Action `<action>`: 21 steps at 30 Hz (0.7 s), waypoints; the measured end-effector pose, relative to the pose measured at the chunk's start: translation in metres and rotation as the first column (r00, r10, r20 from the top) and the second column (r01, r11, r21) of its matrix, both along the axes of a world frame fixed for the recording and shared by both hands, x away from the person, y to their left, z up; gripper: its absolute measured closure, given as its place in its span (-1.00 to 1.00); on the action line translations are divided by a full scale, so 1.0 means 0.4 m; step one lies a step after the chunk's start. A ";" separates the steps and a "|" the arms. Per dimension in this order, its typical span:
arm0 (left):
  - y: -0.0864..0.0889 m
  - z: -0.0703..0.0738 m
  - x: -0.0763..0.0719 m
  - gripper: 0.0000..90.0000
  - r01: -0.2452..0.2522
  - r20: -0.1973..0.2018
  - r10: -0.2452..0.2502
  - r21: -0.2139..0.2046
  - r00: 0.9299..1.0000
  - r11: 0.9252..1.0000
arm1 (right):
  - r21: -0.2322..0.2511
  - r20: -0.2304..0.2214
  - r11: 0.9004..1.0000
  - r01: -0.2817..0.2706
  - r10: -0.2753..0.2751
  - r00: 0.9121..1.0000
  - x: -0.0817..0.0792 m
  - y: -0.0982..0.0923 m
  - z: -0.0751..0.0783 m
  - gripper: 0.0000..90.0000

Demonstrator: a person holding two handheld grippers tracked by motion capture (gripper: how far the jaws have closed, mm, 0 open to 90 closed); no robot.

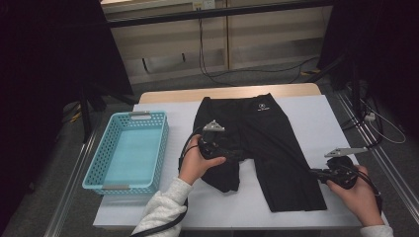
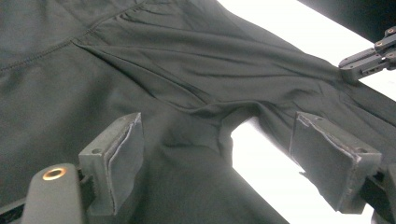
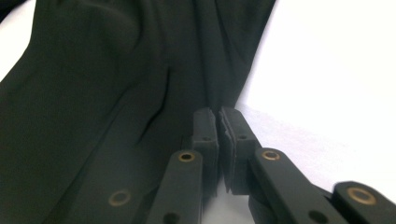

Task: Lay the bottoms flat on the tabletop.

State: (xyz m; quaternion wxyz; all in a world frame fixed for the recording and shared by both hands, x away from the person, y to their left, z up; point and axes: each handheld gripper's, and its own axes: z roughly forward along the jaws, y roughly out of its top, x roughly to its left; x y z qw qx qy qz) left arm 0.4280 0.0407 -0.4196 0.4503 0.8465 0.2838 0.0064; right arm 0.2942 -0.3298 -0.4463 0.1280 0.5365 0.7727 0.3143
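A pair of black shorts (image 1: 267, 133) lies flat on the white table cover, waistband at the far side and legs toward me. My left gripper (image 1: 236, 155) hovers over the crotch and the crumpled left leg. Its jaws stand wide open (image 2: 215, 140) above the fabric (image 2: 187, 60), gripping nothing. My right gripper (image 1: 316, 172) lies low at the outer edge of the right leg. Its pads are pressed together (image 3: 219, 116) on the edge of the cloth (image 3: 93, 93). The right gripper's tip (image 2: 355, 65) also appears at the shorts' edge in the left gripper view.
A light blue perforated basket (image 1: 99, 163) stands to the left of the shorts. The white cover (image 1: 311, 113) spreads across a wooden table (image 1: 227, 93). Cables run over the floor behind the table, and a metal rail runs along each side.
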 end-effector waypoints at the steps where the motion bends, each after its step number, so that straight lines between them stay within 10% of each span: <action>1: 0.001 0.000 0.000 -0.60 -0.002 -0.001 0.002 0.001 1.000 1.000 | 0.001 -0.002 1.000 -0.002 0.002 1.000 0.000 -0.001 0.000 0.91; 11: 0.009 0.004 0.001 -0.60 -0.008 0.001 0.008 0.004 1.000 1.000 | 0.051 0.032 0.996 0.069 -0.070 0.997 -0.016 -0.034 0.006 0.68; 21: 0.008 0.004 -0.001 -0.60 -0.006 -0.002 0.006 0.007 1.000 1.000 | 0.026 -0.018 1.000 -0.016 0.017 1.000 -0.004 0.027 -0.002 1.00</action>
